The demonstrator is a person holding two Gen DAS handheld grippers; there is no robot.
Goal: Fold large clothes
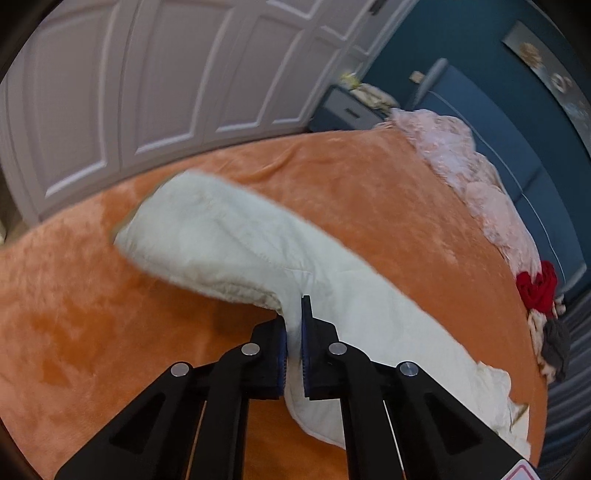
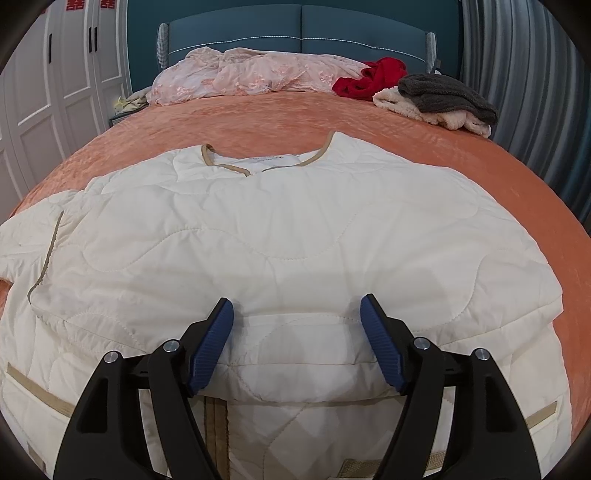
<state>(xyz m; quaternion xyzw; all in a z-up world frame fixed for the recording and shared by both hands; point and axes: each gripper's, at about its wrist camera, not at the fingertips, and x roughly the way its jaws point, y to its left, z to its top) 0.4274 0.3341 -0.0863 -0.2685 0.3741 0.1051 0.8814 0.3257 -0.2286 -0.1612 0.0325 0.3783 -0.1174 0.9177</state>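
Observation:
A large cream quilted jacket with tan trim lies spread on the orange bedspread, collar toward the headboard. In the left wrist view my left gripper is shut on the jacket's sleeve, which is lifted and stretched over the orange bedspread. In the right wrist view my right gripper is open just above the folded-over right sleeve on the jacket's lower front, holding nothing.
A pink lace blanket lies by the blue headboard. A red garment, a grey one and a cream fleece are piled at the bed's far right. White wardrobe doors stand to the left.

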